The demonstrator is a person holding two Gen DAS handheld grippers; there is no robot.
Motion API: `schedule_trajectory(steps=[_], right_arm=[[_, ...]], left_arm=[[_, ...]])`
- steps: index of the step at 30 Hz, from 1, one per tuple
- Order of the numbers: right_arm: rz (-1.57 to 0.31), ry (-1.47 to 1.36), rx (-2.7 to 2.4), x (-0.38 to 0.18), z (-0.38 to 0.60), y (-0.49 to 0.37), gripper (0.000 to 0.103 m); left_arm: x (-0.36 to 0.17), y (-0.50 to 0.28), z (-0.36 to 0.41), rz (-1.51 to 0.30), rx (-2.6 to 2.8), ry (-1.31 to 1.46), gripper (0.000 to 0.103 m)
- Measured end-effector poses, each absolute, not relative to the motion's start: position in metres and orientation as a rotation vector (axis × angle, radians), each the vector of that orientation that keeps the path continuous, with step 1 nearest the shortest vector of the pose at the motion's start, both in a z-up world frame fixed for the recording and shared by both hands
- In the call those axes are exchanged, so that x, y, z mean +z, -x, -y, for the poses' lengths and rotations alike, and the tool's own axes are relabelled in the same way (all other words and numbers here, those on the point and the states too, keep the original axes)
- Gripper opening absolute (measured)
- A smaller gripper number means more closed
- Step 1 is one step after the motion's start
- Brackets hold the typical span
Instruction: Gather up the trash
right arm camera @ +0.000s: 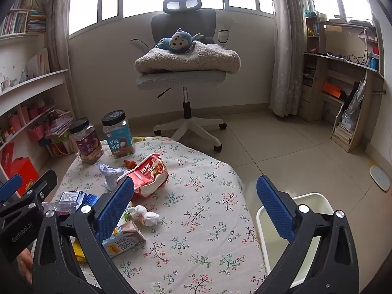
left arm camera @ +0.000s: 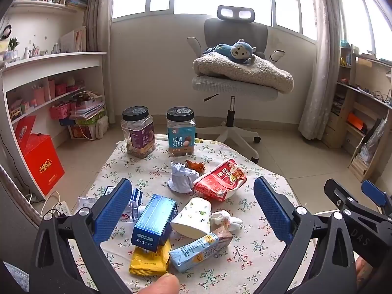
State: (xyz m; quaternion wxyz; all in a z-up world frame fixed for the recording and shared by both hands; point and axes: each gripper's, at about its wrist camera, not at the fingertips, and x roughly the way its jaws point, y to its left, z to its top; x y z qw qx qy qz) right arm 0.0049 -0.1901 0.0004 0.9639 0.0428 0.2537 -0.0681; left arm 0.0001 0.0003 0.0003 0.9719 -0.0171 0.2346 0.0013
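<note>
Both the left gripper [left arm camera: 193, 210] and right gripper [right arm camera: 196, 208] hang wide open and empty, so I'd drop the left straight onto the blue rectangular cardboard box [left arm camera: 154, 223] just ahead of it, squeezing its long sides before carrying it to the white plastic bin [right arm camera: 311, 201] under the right one.

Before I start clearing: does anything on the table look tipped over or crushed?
Yes. The paper cup lies on its side, and the red snack bowl is tipped and crumpled. Both jars stand upright.

Matt floral cotton-like tablecloth [left arm camera: 257, 257]; glossy red foil snack bag [left arm camera: 219, 180]; crumpled white paper ball [left arm camera: 181, 177]; smooth printed paper cup [left arm camera: 193, 216]; two clear plastic jars with black lids [left arm camera: 138, 132]; glossy blue cardboard box [left arm camera: 154, 221]; white smooth plastic bin [right arm camera: 318, 202]; blue textured rubber-like pads [right arm camera: 275, 208] fitted to matt black plastic frames
</note>
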Motion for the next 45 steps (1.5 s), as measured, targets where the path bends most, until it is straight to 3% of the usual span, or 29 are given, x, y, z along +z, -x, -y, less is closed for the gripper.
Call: schedule_trajectory(steps=[45], right_arm=[[-0.531,-0.098,-0.129,-0.004,0.190,-0.006,0.096]], left_arm=[[-0.002,-0.002,-0.005,-0.504,0.005,0.043,0.097]])
